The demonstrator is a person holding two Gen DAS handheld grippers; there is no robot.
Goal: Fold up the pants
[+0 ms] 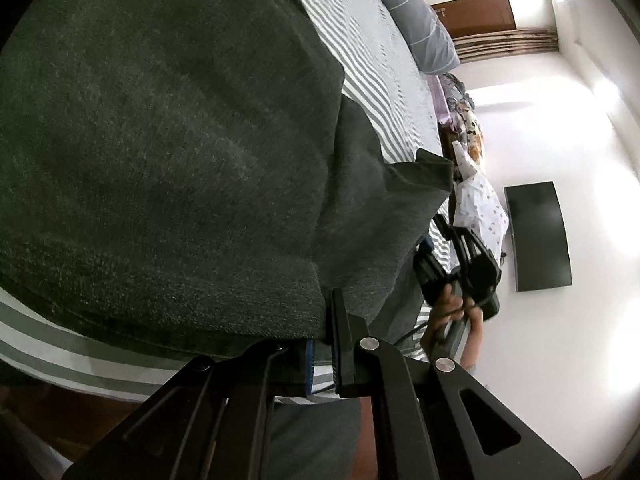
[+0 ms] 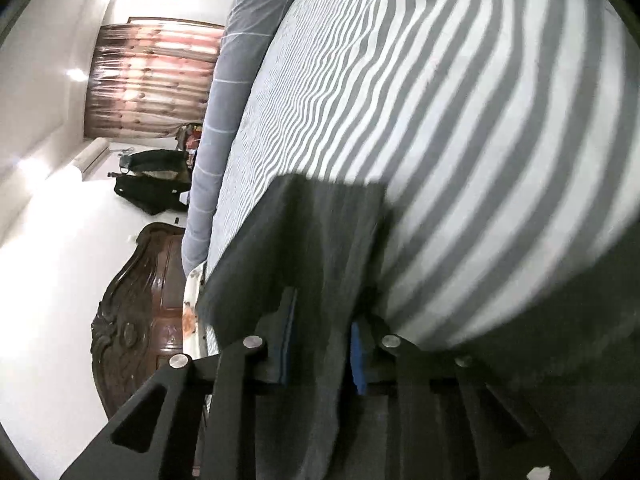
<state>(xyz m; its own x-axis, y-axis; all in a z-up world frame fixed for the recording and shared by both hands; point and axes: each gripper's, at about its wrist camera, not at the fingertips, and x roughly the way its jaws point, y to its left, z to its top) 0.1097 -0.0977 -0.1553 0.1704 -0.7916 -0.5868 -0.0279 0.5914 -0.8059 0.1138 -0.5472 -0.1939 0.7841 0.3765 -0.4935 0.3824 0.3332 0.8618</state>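
Here you have the pants lifted over the striped bed sheet, a wide dark spread filling the left wrist view from 9 to 12 o'clock, with one edge pinched at each end. Your left gripper has its jaws nearly closed on the folded hem at 6 o'clock; the blue pads press the cloth from both sides. Your right gripper stands wider, with a band of grey cloth running down between the pads; I judge it gripped, though blur keeps me from seeing firm contact.

To do this fold well, keep both edges level and taut, carry them together toward 12 o'clock across the sheet, and lay the cloth down before you let go, so no crease bunches in the middle.

The left view alone shows your right hand on its handle at 4 o'clock, and the television on the wall. The right view alone shows the pillow at 10 o'clock, the curtain and the carved headboard at 8 o'clock.
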